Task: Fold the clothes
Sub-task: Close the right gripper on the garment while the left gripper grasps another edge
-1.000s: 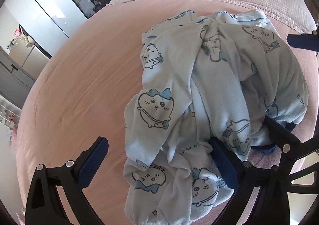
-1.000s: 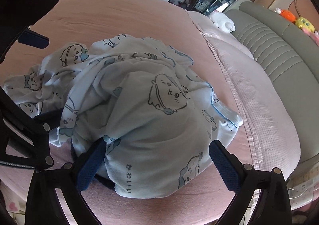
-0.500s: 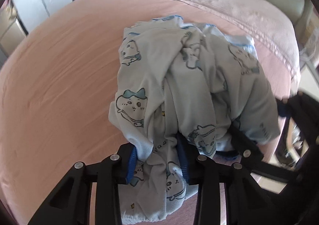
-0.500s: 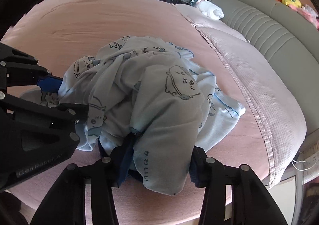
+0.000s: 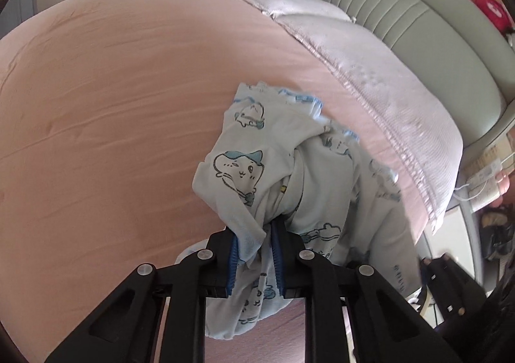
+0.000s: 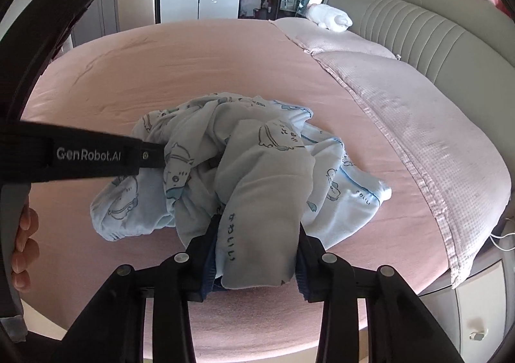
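Pink bed sheet point(image 6: 180, 67): crumpled cartoon-print pyjama garment point(image 6: 225, 170) bunched ahead of both grippers; left gripper point(image 5: 255, 253) and right gripper point(image 6: 257, 253) each clamp a fold, near edge

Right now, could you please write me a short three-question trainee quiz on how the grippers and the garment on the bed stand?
1. True or false: the left gripper is shut on the pale blue garment.
2. What is the right gripper doing? A) hanging open, B) clamping a thick fold of the garment, C) gripping the white plush toy.
3. Fill in: the garment lies bunched on the ___ bed sheet.

Key: 1 true; 2 B; 3 pink.
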